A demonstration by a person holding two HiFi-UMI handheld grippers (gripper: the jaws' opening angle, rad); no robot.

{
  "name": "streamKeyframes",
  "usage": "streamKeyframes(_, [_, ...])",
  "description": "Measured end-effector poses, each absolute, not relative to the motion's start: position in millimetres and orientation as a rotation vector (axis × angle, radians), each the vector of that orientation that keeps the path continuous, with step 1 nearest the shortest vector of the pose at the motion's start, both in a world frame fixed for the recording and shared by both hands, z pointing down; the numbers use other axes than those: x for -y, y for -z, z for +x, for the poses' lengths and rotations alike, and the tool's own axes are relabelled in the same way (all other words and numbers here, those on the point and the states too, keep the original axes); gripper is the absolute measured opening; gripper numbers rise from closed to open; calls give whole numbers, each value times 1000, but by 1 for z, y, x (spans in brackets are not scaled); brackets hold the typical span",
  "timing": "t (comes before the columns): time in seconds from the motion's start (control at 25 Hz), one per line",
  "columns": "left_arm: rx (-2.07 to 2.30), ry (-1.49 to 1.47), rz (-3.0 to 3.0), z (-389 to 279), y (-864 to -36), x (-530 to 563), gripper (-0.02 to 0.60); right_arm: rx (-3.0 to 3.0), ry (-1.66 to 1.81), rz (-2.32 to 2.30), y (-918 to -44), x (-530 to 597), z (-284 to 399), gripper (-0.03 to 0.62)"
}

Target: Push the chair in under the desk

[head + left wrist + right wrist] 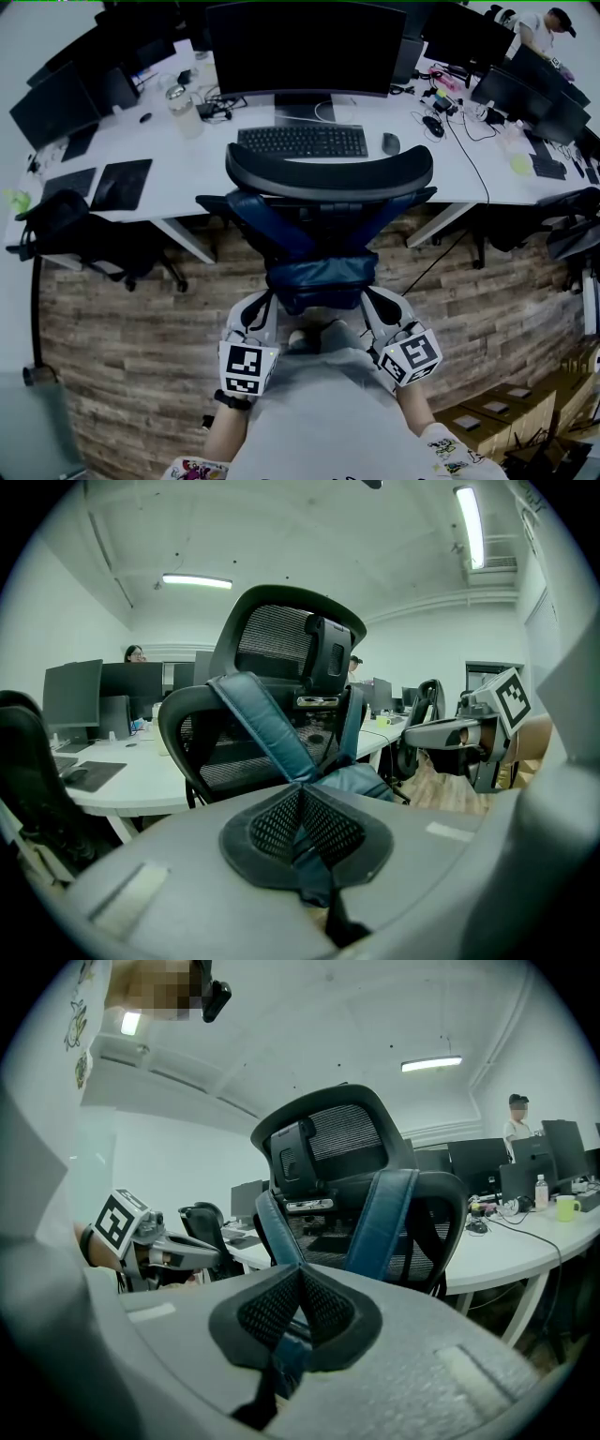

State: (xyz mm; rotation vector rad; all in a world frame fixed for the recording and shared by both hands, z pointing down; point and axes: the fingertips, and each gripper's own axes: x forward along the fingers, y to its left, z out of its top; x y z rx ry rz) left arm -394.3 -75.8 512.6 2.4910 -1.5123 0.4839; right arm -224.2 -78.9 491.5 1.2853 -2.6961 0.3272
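Chair (328, 176) at desk (214, 174), left claw (299, 810) and right claw (298, 1290) both clenched empty, near its blue lower back.

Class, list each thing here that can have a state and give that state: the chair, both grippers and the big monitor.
chair, upright, facing the desk, backrest toward the grippers
left gripper, fingers shut, nothing between them
right gripper, fingers shut, nothing between them
monitor, screen dark
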Motion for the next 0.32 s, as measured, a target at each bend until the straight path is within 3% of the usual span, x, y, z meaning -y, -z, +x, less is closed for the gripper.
streamKeyframes(0.32, [1510,-480,2497,-394,-511,75,0,2707,-328,1270,-491,79,-227,0])
